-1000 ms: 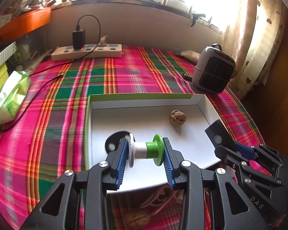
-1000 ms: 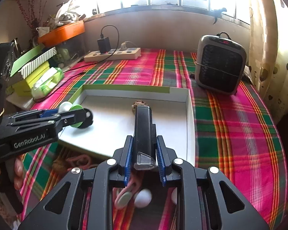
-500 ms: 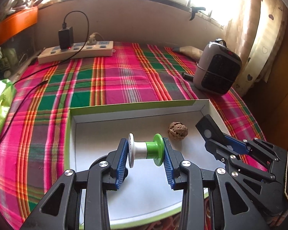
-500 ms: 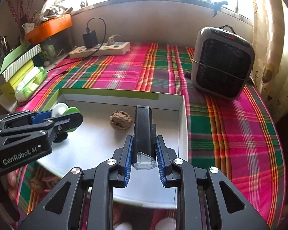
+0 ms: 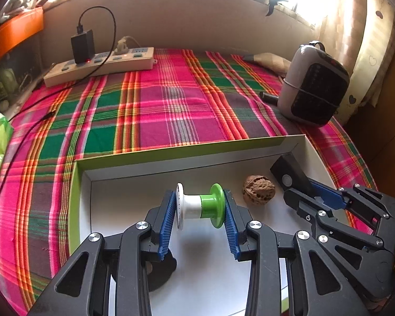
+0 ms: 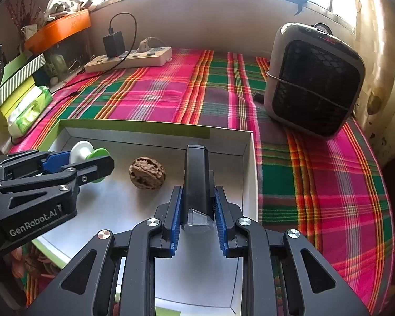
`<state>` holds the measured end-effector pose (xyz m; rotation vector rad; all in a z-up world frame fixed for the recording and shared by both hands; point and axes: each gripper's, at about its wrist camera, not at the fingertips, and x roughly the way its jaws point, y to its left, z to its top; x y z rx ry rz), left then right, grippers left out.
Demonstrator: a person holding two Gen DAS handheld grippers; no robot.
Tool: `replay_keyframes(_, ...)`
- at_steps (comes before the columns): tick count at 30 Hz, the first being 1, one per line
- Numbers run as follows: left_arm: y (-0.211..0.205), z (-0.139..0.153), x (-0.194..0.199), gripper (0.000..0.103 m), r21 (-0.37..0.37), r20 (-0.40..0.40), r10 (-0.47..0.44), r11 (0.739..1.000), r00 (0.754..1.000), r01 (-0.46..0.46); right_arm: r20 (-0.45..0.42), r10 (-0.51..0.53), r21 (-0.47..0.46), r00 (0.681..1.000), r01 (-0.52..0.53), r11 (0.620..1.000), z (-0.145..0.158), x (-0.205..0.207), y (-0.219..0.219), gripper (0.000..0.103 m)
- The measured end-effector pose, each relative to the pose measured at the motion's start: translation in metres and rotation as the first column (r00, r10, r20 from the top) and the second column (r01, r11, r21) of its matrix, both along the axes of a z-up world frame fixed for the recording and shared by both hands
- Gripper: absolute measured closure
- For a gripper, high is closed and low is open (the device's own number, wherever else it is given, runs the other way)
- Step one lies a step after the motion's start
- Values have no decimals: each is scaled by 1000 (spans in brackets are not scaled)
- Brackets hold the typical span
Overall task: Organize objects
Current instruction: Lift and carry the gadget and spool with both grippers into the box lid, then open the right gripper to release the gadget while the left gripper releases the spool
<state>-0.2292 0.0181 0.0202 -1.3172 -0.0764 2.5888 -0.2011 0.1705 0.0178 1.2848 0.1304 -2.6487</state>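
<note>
The left gripper (image 5: 200, 206) clamps a light, rigid spool (image 5: 200, 205) by its two end discs above the white tray (image 5: 134, 168). The right gripper (image 6: 197, 208) pinches a slim, smooth black device (image 6: 196, 177) at its sides, beside a walnut (image 6: 147, 173).

— Looked like a home, a lived-in room by a window. Noticed the plaid cloth (image 5: 171, 110) in pink, green and orange, spread over the whole surface.

— Agreed. Saw a curtain with small hearts (image 5: 366, 60) at the right, bright daylight behind it.

— Also a small space heater (image 6: 316, 79) set on the cloth, and a power strip (image 5: 100, 65) against the wall with 1 black charger (image 5: 83, 46) plugged in.

— Spotted a pack of tissues (image 6: 30, 110) at the left edge, striped and green boxes (image 6: 18, 79) stacked beside it, an orange tray (image 6: 58, 30) with clutter above.

— Nothing like a lab or shop, then. Plain household odds and ends.
</note>
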Motion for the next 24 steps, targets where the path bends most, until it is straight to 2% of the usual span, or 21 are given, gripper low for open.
replay_keyframes(24,3,-5,-5,70,-30,6,6,1000,1000,-6,-10,10,19,1000,-10,1000,-4,-3,-6,78)
